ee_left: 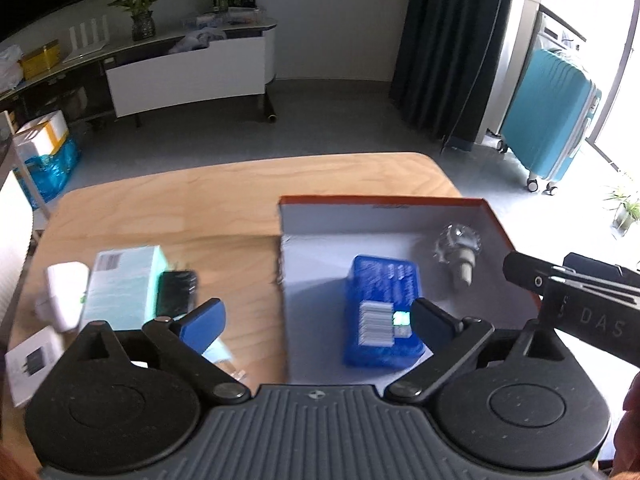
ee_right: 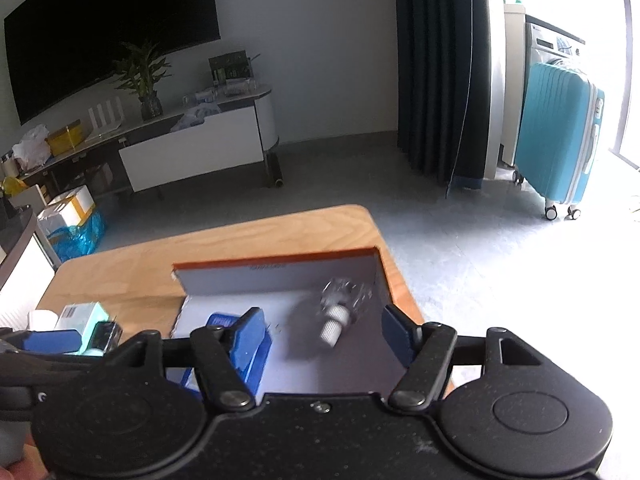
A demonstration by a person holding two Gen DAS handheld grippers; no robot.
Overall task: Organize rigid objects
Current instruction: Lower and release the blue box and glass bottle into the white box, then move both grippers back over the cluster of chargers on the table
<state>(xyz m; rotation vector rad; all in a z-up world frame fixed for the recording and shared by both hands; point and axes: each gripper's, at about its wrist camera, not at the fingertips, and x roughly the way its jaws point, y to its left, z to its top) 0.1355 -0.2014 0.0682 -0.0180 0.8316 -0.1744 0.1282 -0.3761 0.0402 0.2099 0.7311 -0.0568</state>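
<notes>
The blue box lies flat inside the open tray, a shallow cardboard tray with an orange rim and a white floor, which sits on the right part of the wooden worktop. A white barcode label on the box faces up at its near end. To the right of it, in the tray's far right corner and apart from the box, lies a clear knob with a ribbed grey stem pointing toward the near side. The left claw hangs over the tray's left wall with its jaws spread wide; its right pad sits just over the near right corner of the blue box, and nothing is pinched between the pads. The right claw hovers over the tray's near right part, jaws likewise spread, with the knob lying in the gap between the pads but untouched by them. In the left wrist view its black body reaches in from the right edge. Left of the tray, on the bare worktop, rest a pale green carton, a small black thing touching its right side, a white plug-like thing on its left, and a white leaflet at the near left edge.
</notes>
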